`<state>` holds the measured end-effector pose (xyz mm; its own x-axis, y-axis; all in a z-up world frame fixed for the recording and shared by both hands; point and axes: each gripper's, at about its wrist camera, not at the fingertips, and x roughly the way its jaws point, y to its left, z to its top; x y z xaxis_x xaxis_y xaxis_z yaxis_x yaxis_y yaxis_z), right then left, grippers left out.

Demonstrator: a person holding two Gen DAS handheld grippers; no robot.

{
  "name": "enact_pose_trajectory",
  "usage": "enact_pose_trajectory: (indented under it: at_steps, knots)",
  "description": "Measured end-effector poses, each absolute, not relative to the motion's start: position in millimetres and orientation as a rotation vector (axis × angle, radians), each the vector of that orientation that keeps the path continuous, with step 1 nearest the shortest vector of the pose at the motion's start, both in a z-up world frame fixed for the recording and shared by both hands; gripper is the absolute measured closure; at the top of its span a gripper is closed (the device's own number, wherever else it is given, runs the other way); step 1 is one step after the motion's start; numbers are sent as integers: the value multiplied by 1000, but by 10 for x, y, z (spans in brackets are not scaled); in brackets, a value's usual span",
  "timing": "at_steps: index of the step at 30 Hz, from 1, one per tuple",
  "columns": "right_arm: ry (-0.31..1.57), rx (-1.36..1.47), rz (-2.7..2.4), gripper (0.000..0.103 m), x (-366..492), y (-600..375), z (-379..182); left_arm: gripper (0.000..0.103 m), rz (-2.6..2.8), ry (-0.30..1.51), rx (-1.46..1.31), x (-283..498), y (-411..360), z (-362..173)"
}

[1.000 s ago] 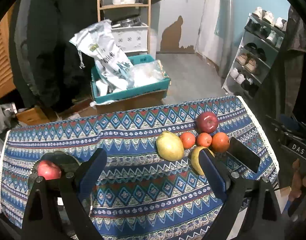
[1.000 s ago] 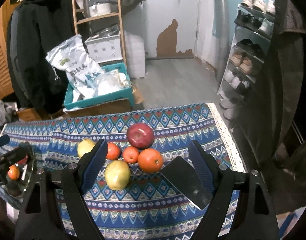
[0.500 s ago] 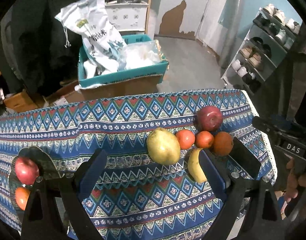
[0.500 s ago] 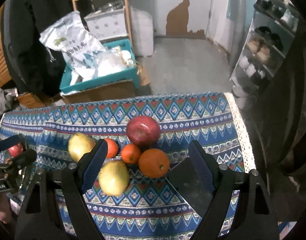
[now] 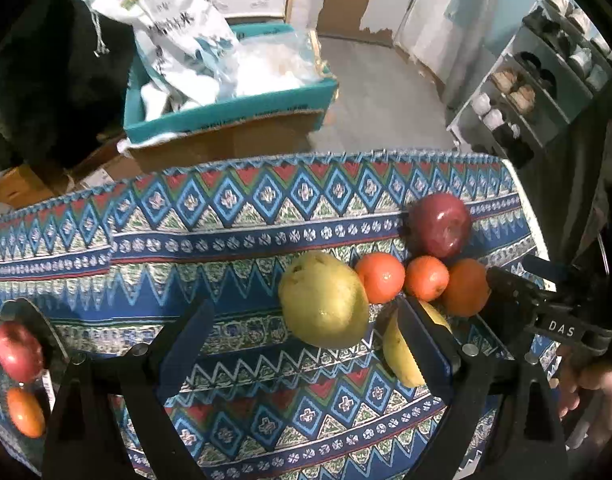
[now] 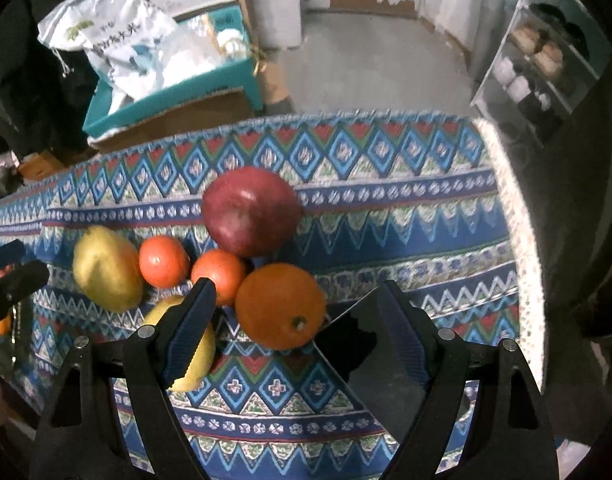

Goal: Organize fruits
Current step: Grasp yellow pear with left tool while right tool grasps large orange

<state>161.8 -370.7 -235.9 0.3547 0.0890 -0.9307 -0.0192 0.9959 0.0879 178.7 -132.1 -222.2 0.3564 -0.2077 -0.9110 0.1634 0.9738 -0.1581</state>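
**A:** Left wrist view: what is showing?

**B:** The left gripper is hanging over the patterned tablecloth with its jaws standing wide and nothing between them. A large yellow-green pear is lying just beyond the right finger, which is partly covering a second yellow fruit. Two small tangerines, an orange and a red apple are clustering toward the cloth's right edge, touching one another. At the left edge a plate is already carrying a red apple and an orange fruit, so it is likely serving as the sorting spot.

**A:** And the other hand?

**B:** The right gripper is reaching in from the right, with a hand below it.

**A:** Right wrist view?

**B:** Its jaws are also standing well apart, gripping nothing. The orange is sitting in line between the fingers, apparently the next pick. The left finger is overlapping the yellow fruit. Behind are the tangerines, the pear and the apple. A dark flat slab, possibly a phone, is lying near the cloth's right edge, touching the orange.

**A:** Why so wide?

**B:** Probably to clear round fruit before closing.
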Motion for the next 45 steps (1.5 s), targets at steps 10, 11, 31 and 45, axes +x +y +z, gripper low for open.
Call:
enact_pose_trajectory:
  at_steps: [10,11,31,45]
  knots:
    - [1281,76,94,20,1672,-3714,-2724,9,-245,1267,-49,1894,-1437,-2662]
    - [1286,87,105,20,1682,-3711,-2757,9,-246,1274,-48,1909,-1448,-2695]
    - [1294,69,132,38,1680,-3561,-2959,35,-343,1309,-160,2003,-1503,-3007]
    - [1163,35,42,38,1521,-3578,-2563,35,-287,1214,-65,1779,-1395,-2716]
